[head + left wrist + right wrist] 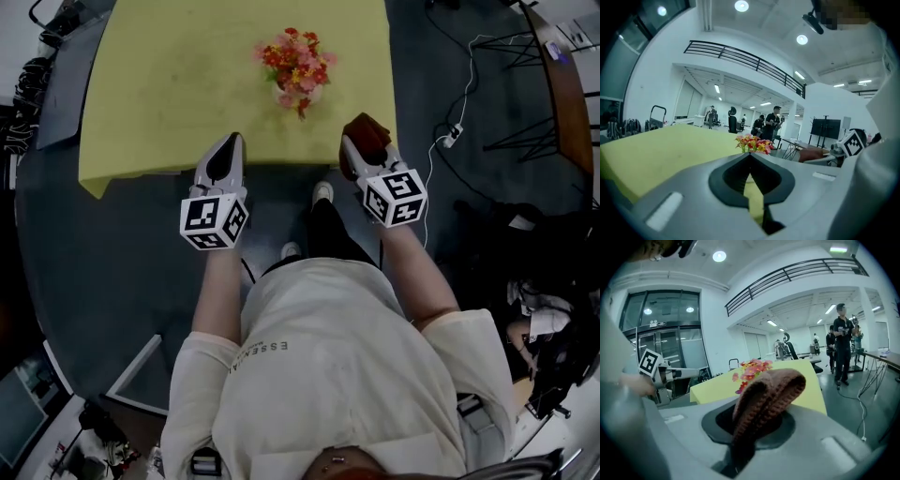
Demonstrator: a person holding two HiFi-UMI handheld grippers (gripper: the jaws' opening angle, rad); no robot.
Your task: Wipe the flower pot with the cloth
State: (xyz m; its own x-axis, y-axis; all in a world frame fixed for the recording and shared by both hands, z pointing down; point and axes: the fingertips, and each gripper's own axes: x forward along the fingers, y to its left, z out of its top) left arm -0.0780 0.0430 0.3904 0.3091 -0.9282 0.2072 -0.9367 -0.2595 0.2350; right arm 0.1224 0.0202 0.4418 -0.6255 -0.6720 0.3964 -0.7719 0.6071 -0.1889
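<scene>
The flower pot point(296, 66) stands on the yellow table point(159, 103) near its front edge; red, pink and orange blooms hide most of the pale pot. Its flowers also show in the left gripper view point(753, 143) and the right gripper view point(751, 371). My left gripper point(231, 142) hovers at the table's front edge, left of the pot, shut with nothing in it point(750, 157). My right gripper point(359, 152) is right of the pot, shut on a brown knitted cloth point(367, 131), which bulges up out of the jaws point(768, 392).
Dark floor surrounds the table. Cables and a power strip point(454, 136) lie on the floor to the right, beside stands point(525, 56). People point(842, 341) stand far off in the hall. The person's shoes point(322, 192) are just below the table edge.
</scene>
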